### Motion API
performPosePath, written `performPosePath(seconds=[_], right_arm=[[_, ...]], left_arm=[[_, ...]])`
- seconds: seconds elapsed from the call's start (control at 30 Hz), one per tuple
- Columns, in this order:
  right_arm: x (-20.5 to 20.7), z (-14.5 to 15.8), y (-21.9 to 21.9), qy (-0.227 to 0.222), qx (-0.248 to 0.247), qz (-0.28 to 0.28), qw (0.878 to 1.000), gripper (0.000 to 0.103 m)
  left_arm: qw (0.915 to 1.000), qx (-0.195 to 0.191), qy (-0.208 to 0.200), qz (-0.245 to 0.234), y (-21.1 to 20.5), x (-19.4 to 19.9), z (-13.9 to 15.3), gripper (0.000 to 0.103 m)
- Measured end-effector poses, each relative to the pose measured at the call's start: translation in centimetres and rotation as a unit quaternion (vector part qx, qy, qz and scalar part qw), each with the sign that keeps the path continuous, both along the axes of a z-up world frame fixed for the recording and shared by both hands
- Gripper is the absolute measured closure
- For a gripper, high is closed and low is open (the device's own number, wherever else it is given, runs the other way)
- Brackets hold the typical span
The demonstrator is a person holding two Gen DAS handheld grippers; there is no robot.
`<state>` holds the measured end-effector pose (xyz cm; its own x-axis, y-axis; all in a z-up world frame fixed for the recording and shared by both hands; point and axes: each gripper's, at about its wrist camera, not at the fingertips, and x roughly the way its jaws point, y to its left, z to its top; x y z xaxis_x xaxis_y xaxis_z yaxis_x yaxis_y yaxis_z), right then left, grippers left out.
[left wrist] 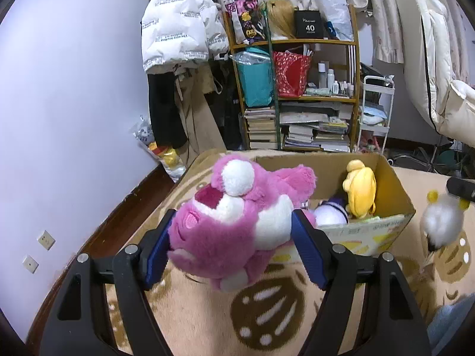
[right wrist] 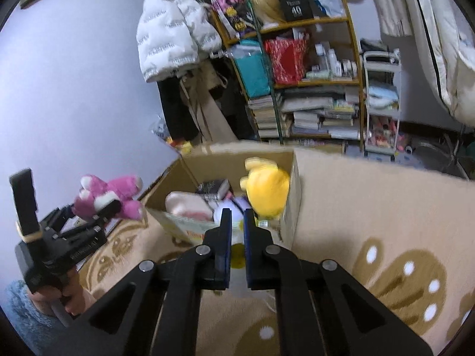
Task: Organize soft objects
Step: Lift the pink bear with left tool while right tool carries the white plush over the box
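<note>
The left tongs (left wrist: 231, 237) pinch the fluffy pink plush bear (left wrist: 237, 222) above the near left corner of the open cardboard box (left wrist: 394, 184); the right tongs (right wrist: 237, 231), pinching a white-and-yellow plush (left wrist: 442, 222), hang at its near wall.

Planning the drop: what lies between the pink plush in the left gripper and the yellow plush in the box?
In the left wrist view, the pink plush and yellow plush are separated by open box interior, with a white-and-purple plush lying lower down.
</note>
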<state>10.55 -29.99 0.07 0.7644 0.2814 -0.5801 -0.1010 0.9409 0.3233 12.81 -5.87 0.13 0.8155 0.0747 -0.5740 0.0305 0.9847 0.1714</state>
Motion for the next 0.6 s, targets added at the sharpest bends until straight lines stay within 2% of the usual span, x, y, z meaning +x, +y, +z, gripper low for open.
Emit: performPosePath(seconds=[0.27, 0.6], right_arm=[[2.7, 5.5, 0.3, -0.057, -0.029, 0.010, 0.998, 0.095], [7.1, 9.0, 1.4, -0.096, -0.048, 0.018, 0.994, 0.095]], left_arm=[[0.9991, -0.005, -0.039, -0.014, -1.3, 2.5, 3.1, 0.028], [0.9972, -0.019, -0.072, -0.002, -2.2, 6.6, 6.0, 0.028]])
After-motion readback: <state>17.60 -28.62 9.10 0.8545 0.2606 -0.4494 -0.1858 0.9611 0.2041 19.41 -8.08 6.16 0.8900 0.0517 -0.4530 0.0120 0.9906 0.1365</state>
